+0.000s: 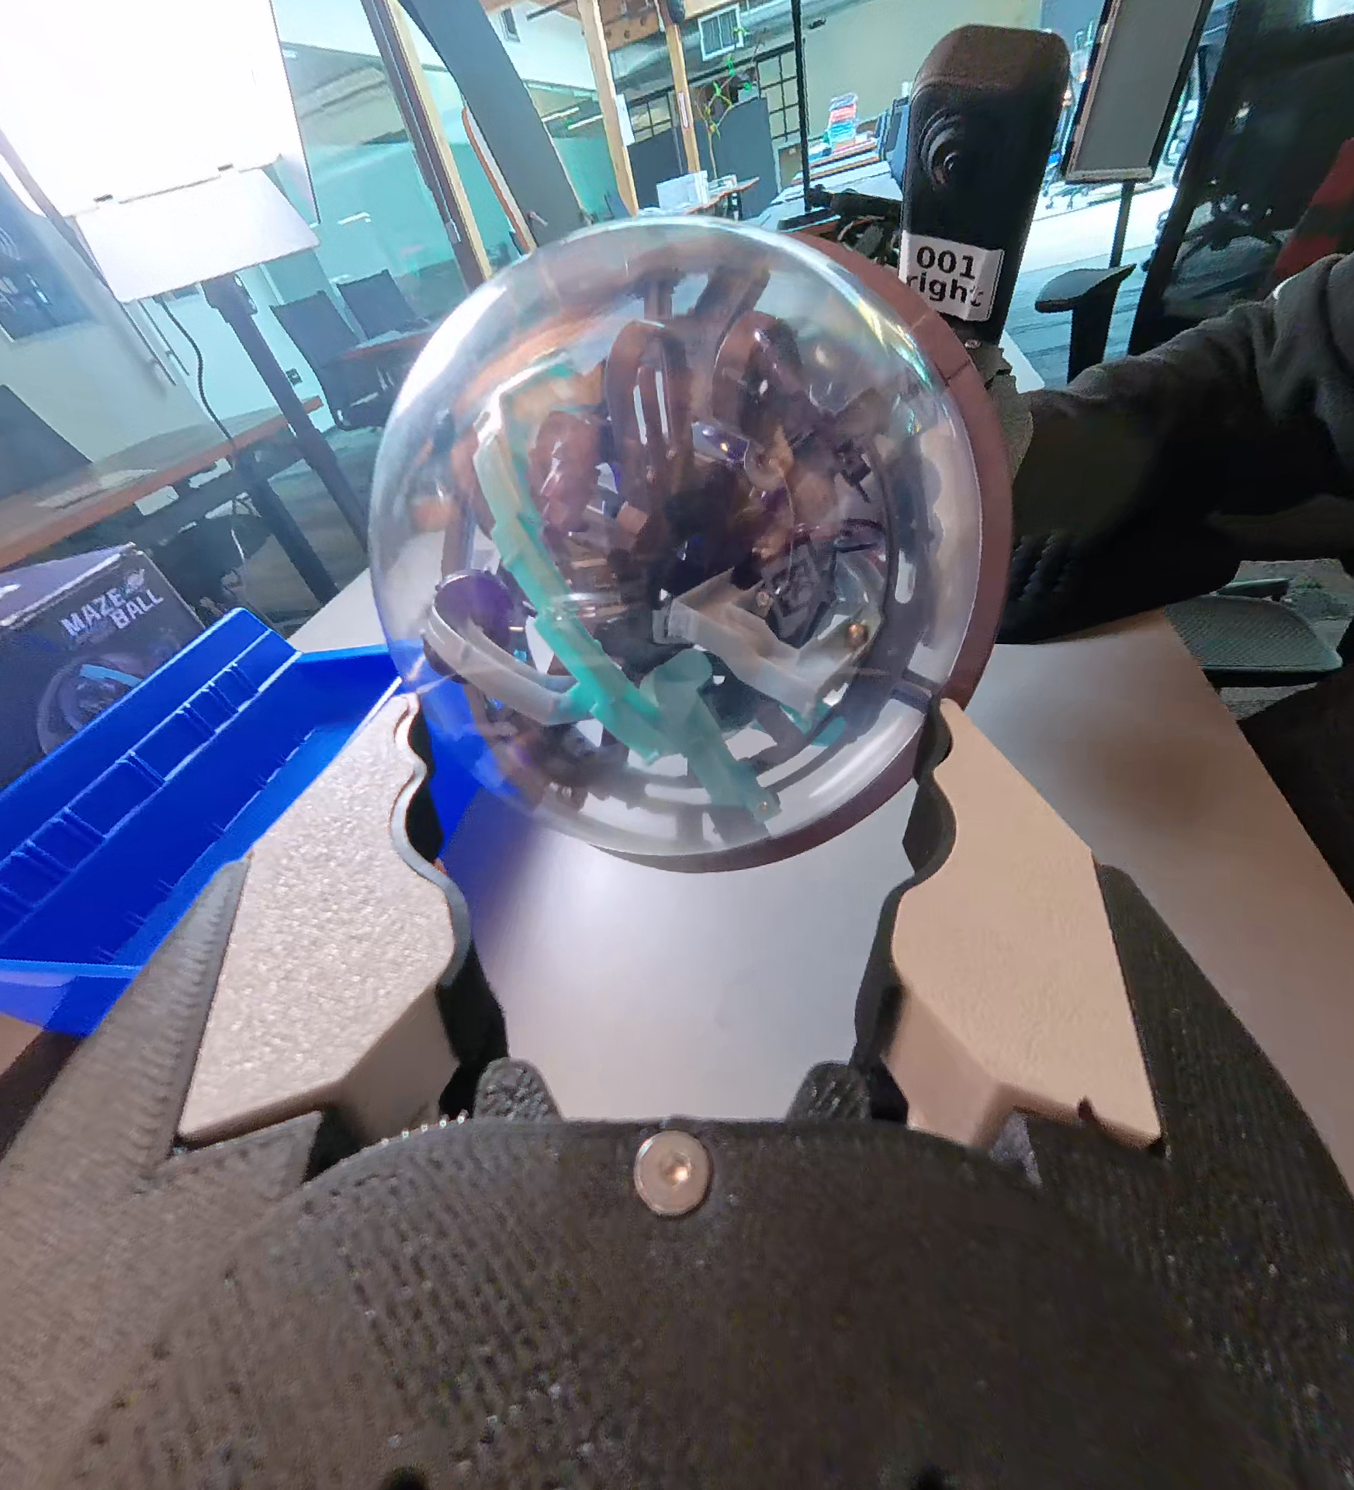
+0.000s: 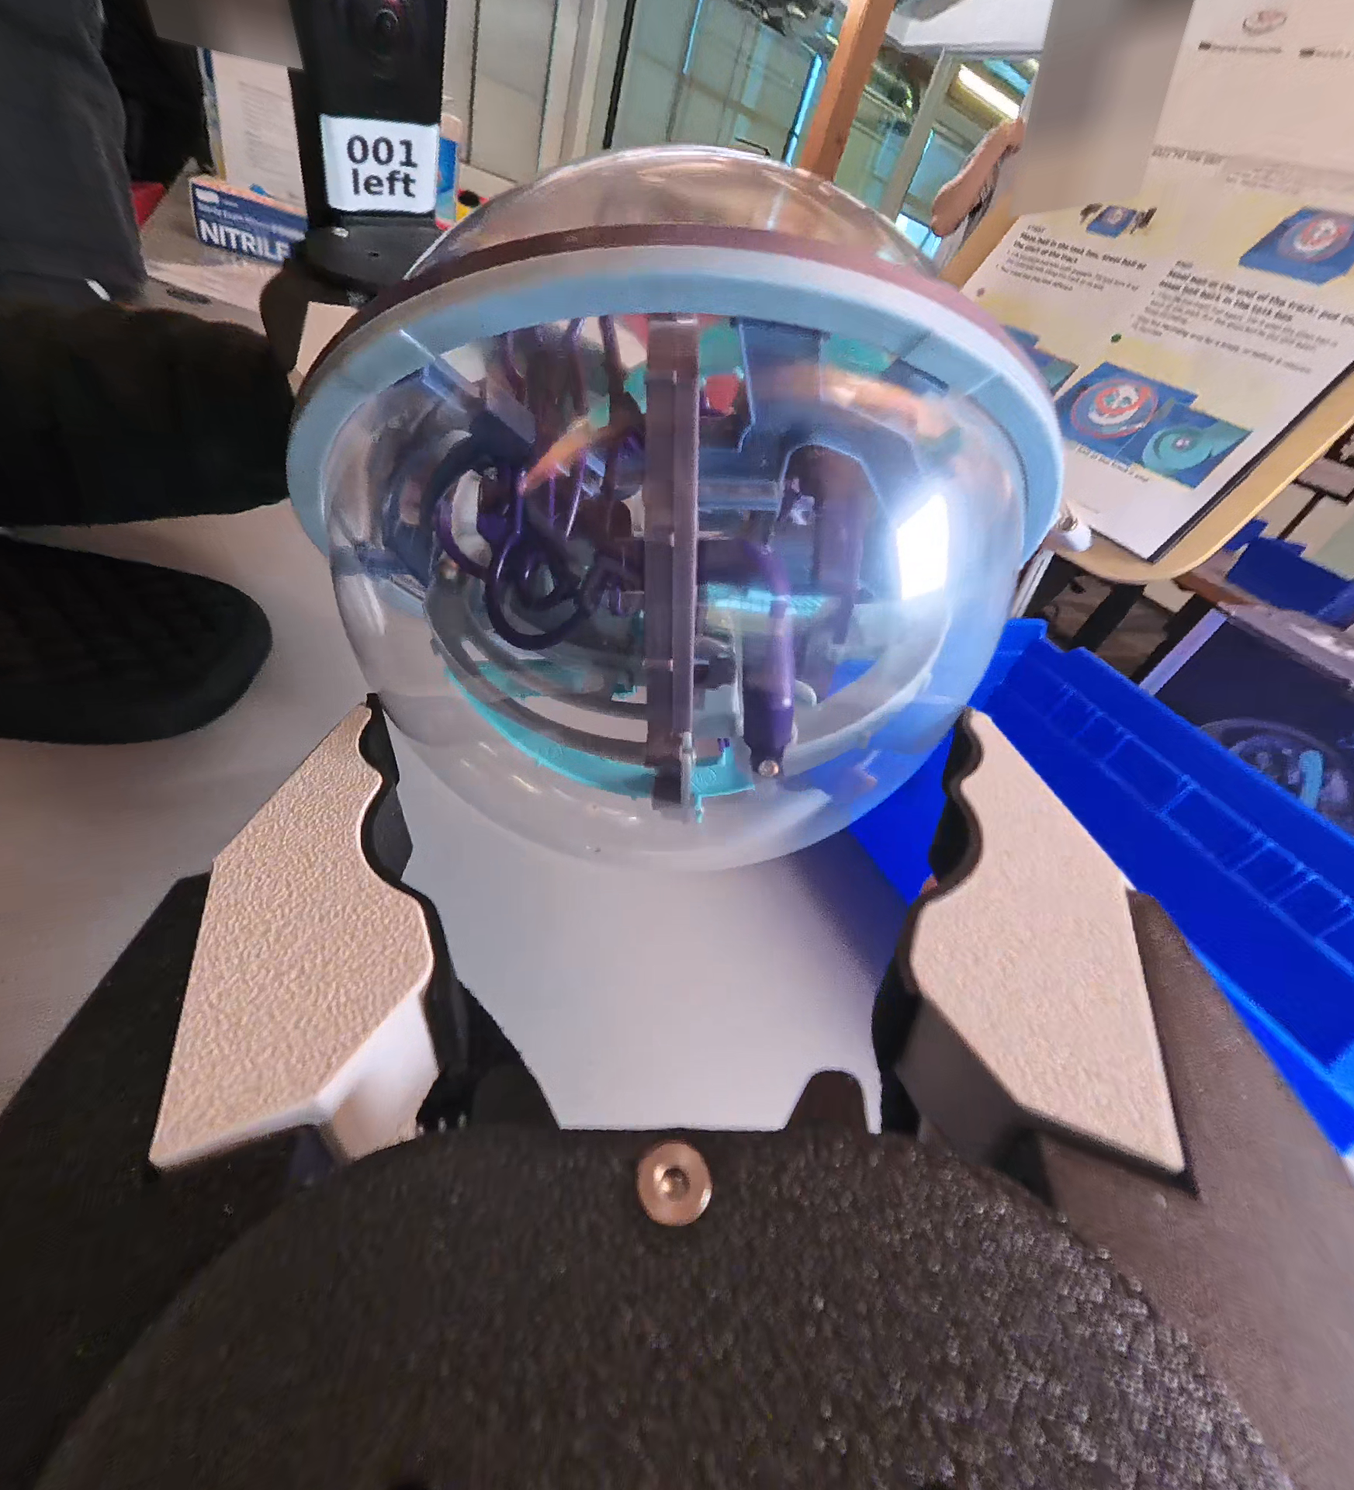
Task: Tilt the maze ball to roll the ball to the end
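Above the pale surface [image 1: 1060, 806], we are holding the maze ball [image 1: 681, 532] between left gripper [image 1: 669, 726] and right gripper [image 2: 673, 742], jaws spread wide against its shell; tilting sharply risks it slipping toward the blue tray [image 1: 133, 806].

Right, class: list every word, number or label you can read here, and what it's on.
Writing is not copied; these things bear it:
white sticker, on a black post, left wrist view
white label, on a black post, right wrist view
dark box
blue-and-white carton
instruction sheet, small print blurred
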### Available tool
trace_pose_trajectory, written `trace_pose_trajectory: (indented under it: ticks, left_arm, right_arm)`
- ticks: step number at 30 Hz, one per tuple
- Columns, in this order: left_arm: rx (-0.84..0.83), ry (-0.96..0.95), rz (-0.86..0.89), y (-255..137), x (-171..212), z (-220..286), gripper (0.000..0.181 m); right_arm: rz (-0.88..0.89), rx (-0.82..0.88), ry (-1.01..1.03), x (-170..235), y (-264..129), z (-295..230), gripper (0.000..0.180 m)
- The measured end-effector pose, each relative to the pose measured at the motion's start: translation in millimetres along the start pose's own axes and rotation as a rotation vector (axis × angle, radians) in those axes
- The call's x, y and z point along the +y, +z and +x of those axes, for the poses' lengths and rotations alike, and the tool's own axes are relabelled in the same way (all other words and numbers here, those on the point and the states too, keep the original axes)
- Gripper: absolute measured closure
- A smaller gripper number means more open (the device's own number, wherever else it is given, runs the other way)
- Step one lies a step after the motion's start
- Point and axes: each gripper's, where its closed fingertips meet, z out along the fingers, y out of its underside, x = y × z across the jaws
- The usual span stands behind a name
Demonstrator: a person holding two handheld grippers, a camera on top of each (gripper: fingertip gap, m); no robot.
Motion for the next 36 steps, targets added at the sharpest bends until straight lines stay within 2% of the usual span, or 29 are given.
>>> trace_pose_trajectory:
  ticks: [9,14,23,26,36]
  left_arm:
    - [0.104,-0.202,-0.082,-6.1,3.8,-3.2,0.063]
    - [0.166,-0.316,-0.095,-5.5,10.1,-6.6,0.063]
    - [0.165,-0.294,-0.072,1.0,14.5,-6.5,0.063]
    - [0.153,-0.228,-0.092,5.7,28.0,-3.6,0.063]
    - [0.194,-0.234,-0.034,14.8,59.4,-1.4,0.063]
  right_arm:
    - [-0.096,-0.030,0.386,21.8,10.4,-18.0,0.049]
    - [-0.145,-0.019,0.505,26.2,11.2,-22.3,0.049]
    - [-0.146,-0.022,0.460,31.7,5.9,-17.8,0.050]
    - [-0.153,-0.008,0.360,41.9,4.0,-14.7,0.050]
    - [-0.213,0.023,0.343,69.5,4.0,-18.3,0.052]
